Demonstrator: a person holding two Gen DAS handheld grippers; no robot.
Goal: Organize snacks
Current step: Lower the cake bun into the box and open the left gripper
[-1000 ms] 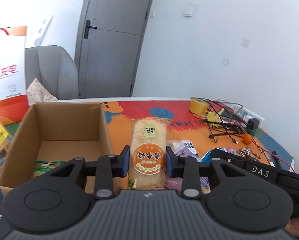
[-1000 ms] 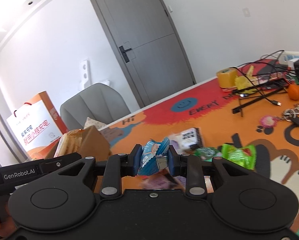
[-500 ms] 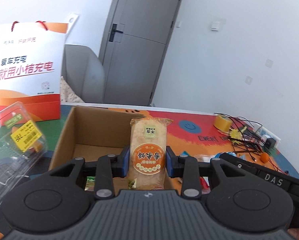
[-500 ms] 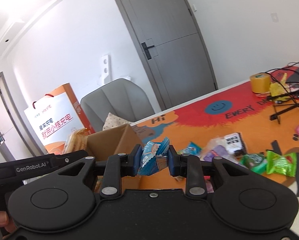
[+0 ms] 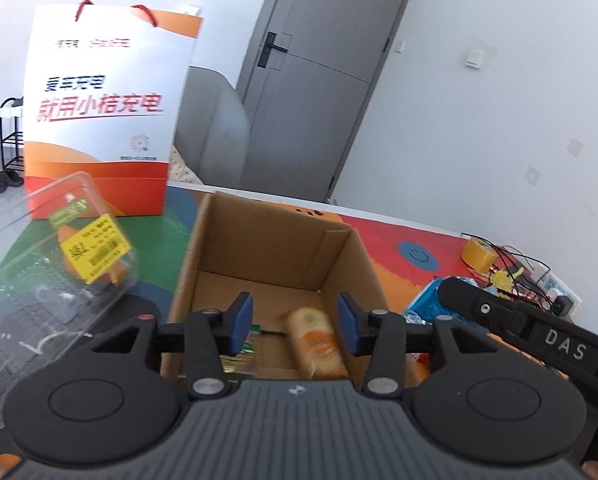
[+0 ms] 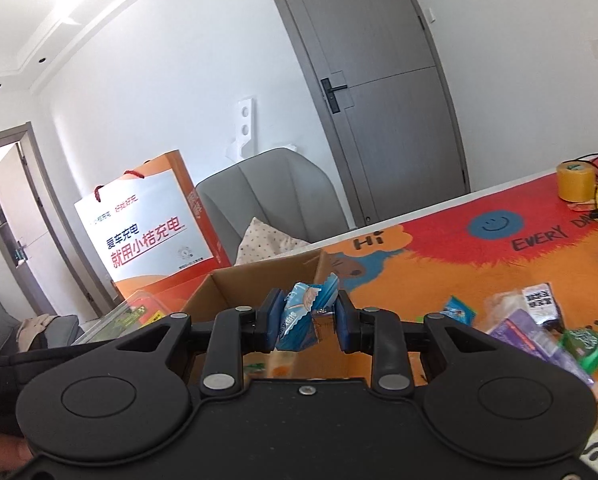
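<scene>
An open cardboard box (image 5: 259, 240) stands on the colourful table mat. My left gripper (image 5: 295, 322) hovers over it, its jaws opening, pads clear of anything. The orange rice-cracker pack (image 5: 317, 342) lies blurred inside the box below the jaws, beside green packets (image 5: 241, 350). My right gripper (image 6: 306, 320) is shut on a crumpled blue snack packet (image 6: 303, 314), held near the box's (image 6: 267, 276) right side. The other gripper's black body (image 5: 531, 332) shows at the right of the left wrist view.
A clear plastic clamshell (image 5: 47, 280) with a yellow label lies left of the box. An orange-and-white paper bag (image 5: 103, 120) stands behind it. Loose snack packets (image 6: 539, 328) lie on the mat to the right, with a tape roll (image 6: 575, 180) and cables beyond. A grey chair (image 6: 267, 196) stands behind the table.
The left gripper moved over the box and let go of the orange cracker pack, which now lies inside. The right gripper carried the blue packet leftward towards the box.
</scene>
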